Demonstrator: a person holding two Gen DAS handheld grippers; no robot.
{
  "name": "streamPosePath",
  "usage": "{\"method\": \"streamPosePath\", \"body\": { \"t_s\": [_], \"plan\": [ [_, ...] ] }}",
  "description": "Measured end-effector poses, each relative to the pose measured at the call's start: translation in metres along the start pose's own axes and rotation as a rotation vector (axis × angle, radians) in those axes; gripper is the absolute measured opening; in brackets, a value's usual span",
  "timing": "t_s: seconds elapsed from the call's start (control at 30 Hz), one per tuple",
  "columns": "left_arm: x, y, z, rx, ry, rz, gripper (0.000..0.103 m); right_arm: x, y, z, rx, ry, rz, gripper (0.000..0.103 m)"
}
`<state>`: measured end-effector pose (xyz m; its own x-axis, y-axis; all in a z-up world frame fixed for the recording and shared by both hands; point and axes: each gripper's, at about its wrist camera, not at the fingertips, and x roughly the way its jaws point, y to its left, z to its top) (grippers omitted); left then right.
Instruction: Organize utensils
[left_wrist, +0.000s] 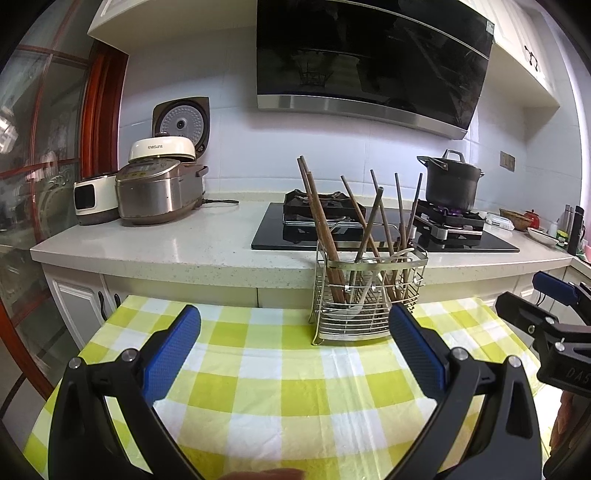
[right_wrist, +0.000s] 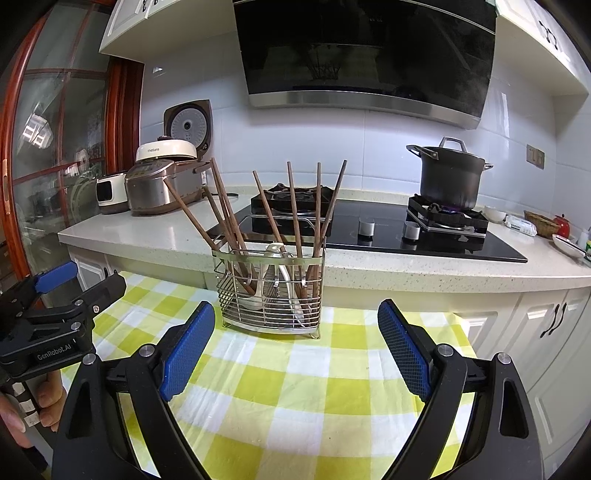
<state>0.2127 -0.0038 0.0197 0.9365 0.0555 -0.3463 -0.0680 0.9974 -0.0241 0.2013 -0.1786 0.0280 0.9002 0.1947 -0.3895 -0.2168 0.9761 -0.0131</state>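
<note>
Left tongs (left_wrist: 295, 345): spread wide, holding nothing, blue pads aimed forward over the checked cloth (left_wrist: 280, 398), level with the surface.
Right tongs (right_wrist: 297, 341): also spread wide and empty, pointing at the wire rack (right_wrist: 271, 295) from just in front of it.
Hand (right_wrist: 40, 406): fingers wrapped around the left tool's grip, seen at the right view's lower left edge.
Wire rack: upright on the cloth near the far edge of the surface, below the kitchen counter (right_wrist: 424, 269).
Chopsticks (right_wrist: 295, 206): brown, standing tilted in the rack, fanned out.
White spoons (right_wrist: 286, 280): inside the rack, among the chopsticks.
Pot (right_wrist: 448, 177): on the lit right-hand burner, well apart from the rack.
</note>
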Motion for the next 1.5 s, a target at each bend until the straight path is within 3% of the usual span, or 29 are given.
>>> {"method": "streamPosePath", "body": {
  "t_s": [0.83, 1.07, 1.33, 1.5],
  "plan": [
    [0.0017, -0.0043, -0.0013, 0.026, 0.025, -0.004, 0.098, -0.0015, 0.0003, -0.0013, -0.004, 0.003, 0.000, 0.084],
    [-0.0020, -0.0006, -0.0019, 0.000, -0.004, -0.001, 0.099, -0.0030, 0.0007, -0.0018, -0.006, 0.002, -0.003, 0.084],
    [-0.0003, -0.0063, -0.0075, 0.039, 0.024, 0.031, 0.099, -0.0052, 0.0013, -0.0036, -0.010, 0.010, -0.007, 0.084],
    [-0.0007, -0.0013, -0.0085, 0.006, 0.031, 0.013, 0.099, -0.0069, 0.0010, -0.0045, -0.010, 0.010, -0.007, 0.084]
  ]
}}
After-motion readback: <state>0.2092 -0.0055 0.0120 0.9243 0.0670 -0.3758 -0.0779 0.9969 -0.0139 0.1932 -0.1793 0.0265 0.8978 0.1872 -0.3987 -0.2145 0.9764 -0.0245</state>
